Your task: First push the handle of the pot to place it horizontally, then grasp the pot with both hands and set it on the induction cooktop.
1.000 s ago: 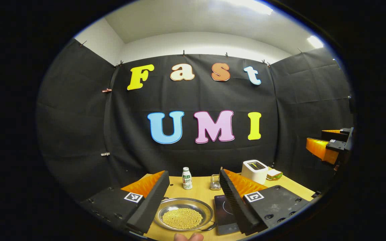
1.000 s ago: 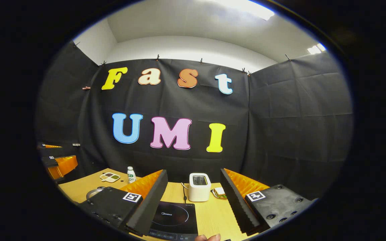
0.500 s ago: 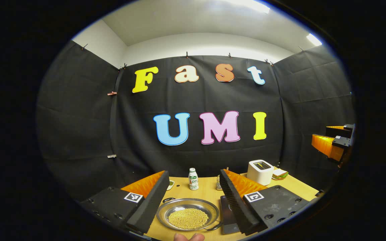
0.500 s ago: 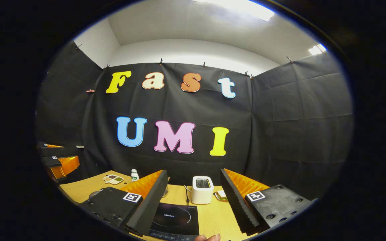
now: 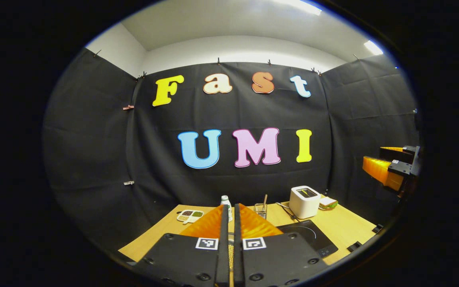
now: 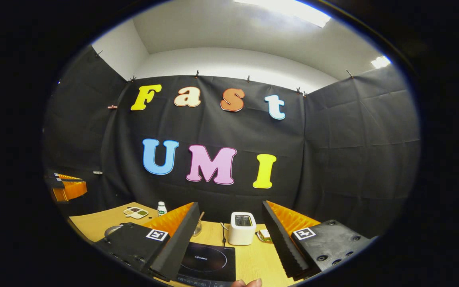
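Left gripper (image 5: pixel 228 223): your fingers are pressed together, nothing between them.
Right gripper (image 6: pixel 229 235): your fingers stand wide apart above the induction cooktop (image 6: pixel 207 261).
Pot (image 6: pixel 112 230): rim peeks out left of your right gripper, on the table (image 6: pixel 253 259).

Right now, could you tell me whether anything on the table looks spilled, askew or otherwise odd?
Nothing stands out. The toaster stands upright behind the induction cooktop, the small bottle is upright, and the wooden table shows no spill.

Black tongs (image 5: pixel 228 223) with orange ribbed backs, square tags, screws.
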{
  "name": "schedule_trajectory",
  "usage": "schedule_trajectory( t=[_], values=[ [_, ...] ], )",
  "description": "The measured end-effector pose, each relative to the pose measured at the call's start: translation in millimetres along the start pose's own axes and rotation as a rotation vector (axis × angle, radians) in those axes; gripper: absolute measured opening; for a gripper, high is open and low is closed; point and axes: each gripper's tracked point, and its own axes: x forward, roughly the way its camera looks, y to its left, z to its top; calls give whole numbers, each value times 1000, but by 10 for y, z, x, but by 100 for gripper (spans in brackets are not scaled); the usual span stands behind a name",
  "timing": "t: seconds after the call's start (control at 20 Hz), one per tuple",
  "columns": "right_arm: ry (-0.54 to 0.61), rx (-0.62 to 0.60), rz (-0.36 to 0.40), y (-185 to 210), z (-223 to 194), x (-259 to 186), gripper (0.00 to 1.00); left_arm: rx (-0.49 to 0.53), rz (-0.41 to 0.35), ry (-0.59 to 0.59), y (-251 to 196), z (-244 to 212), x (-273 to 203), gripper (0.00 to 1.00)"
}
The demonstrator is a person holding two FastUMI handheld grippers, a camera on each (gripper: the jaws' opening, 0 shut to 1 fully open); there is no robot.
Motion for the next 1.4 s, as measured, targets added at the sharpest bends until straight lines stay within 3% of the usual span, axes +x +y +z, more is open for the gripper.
schedule_trajectory(
  t=[0.05, 0.4, 0.8, 1.05, 1.4],
  values=[
    [0, -1, 1, 5, -8, -11, 97, -2, -18, 19, -28, -49, -15, 5],
    [10, 0, 1, 4, -42, 10, 97, 1, -132, 152, -209, -359, -22, 5],
    [24, -12, -37, -134, -71, -33, 96, -70, -254, 476, -349, -1107, -15, 7],
    [43, -24, -73, -228, -127, -69, 98, -38, -328, 767, -379, -1848, -94, 5],
    [73, -34, -52, -315, -259, 134, 97, 24, -395, 1257, -345, -2996, -294, 5]
  ],
)
